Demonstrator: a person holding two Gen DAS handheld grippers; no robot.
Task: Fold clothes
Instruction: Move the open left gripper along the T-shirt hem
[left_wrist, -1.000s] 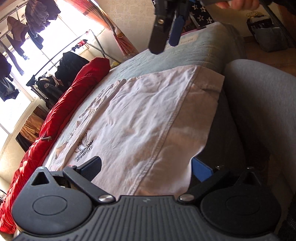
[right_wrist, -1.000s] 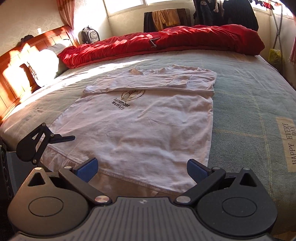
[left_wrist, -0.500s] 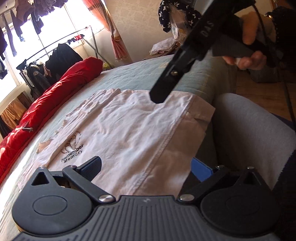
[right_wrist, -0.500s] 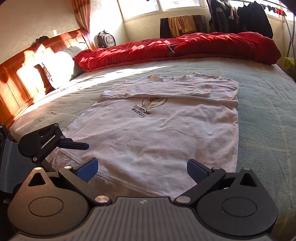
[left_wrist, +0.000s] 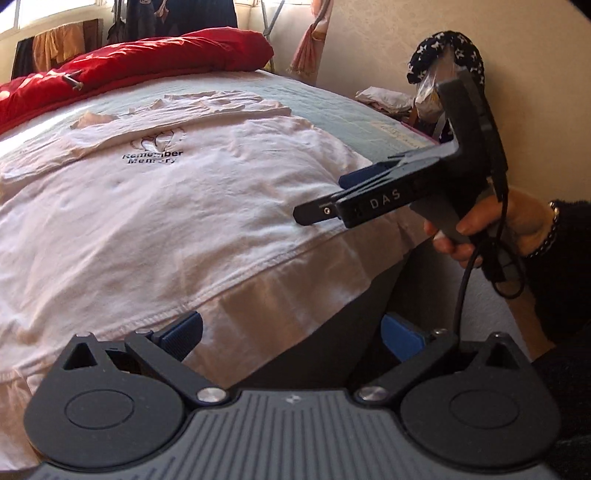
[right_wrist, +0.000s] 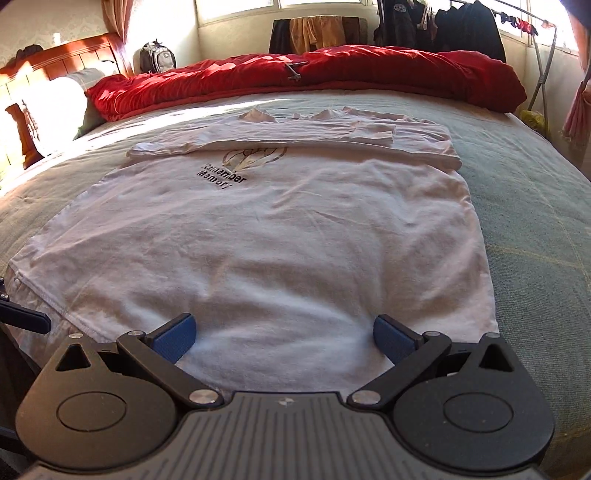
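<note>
I see the bed (right_wrist: 535, 221) filling both views, its grey-green cover under a red quilt (right_wrist: 295, 77) along the top of the frame. The white T-shirt (right_wrist: 258, 240) lies flat mid-frame, sleeves folded in, hem nearest me. My right hand-held gripper (right_wrist: 282, 334) stands wide over the hem at lower centre; my left hand-held gripper (left_wrist: 291, 332) is wide too, at the hem corner.
</note>
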